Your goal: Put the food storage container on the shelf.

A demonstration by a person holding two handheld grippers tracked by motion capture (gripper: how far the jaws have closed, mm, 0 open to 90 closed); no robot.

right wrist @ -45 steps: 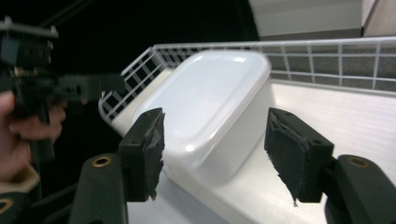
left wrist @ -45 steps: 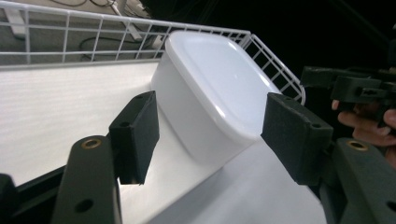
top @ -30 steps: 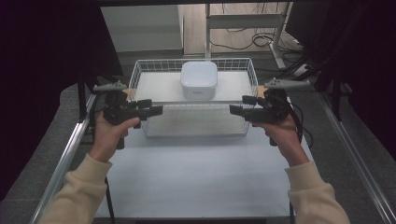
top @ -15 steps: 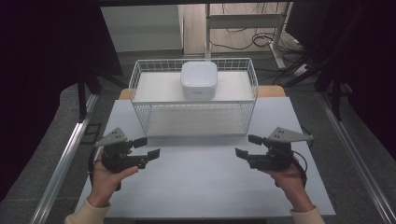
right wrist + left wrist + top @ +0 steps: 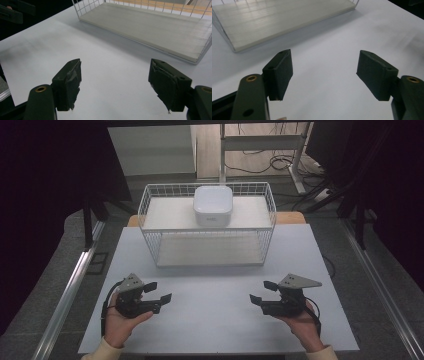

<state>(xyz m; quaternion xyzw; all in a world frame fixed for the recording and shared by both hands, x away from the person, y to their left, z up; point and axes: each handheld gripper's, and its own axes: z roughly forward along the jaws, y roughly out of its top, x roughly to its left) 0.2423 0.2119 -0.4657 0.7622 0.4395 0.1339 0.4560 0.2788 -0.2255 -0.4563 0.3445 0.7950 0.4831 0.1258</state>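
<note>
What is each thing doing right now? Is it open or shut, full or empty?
Left gripper: jaws open, nothing between them, low over the table.
Right gripper: jaws open, nothing between them, low over the table.
Wire basket: upright on the table, holding one white container.
White container: inside the basket at the back, lid on, untouched.
Table: bare white top in front of the basket.

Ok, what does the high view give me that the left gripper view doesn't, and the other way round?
High view alone: the white lidded box inside the wire basket, and both hands with the left gripper and right gripper. Left gripper view alone: a close look at its black pads, wide apart with nothing between. Both: the white table and the basket's floor panel.
</note>
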